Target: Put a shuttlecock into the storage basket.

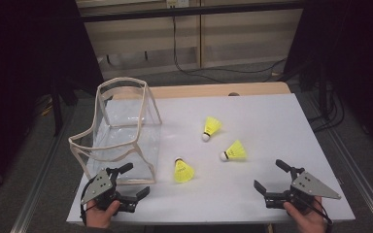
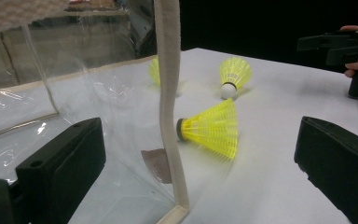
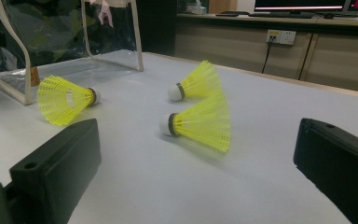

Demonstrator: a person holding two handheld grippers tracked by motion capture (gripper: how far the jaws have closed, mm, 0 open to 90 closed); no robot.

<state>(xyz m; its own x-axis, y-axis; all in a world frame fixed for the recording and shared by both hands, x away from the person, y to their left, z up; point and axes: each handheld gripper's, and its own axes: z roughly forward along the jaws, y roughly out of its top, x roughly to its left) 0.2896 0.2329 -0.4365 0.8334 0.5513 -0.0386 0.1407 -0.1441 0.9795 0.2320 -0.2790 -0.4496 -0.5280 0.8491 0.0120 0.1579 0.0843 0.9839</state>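
— Shuttlecocks first: where do the three yellow ones lie?
— All on the white worktop point(image 1: 272, 116). The near shuttlecock point(image 1: 183, 170) lies just beside the clear bag point(image 1: 126, 131), its white cork pointing away from the person. The middle shuttlecock point(image 1: 233, 152) lies on its side to the right of it, cork toward the left. The far shuttlecock point(image 1: 211, 127) sits farther back, cork toward the person. None touches another.
— And the bag?
— It stands at the left of the worktop, clear plastic with cream cloth edging, mouth open at the top. In the left gripper view one edging strip rises right between the jaws, with the near shuttlecock just behind it.
— State of the tongs?
— The left tongs point(image 1: 137, 180) stand spread wide at the bag's near corner, nothing pinched. The right tongs point(image 1: 268, 175) gape as well, resting low at the worktop's near right, facing the middle shuttlecock, apart from it.
— Who holds them?
— A hand at each, at the near edge.
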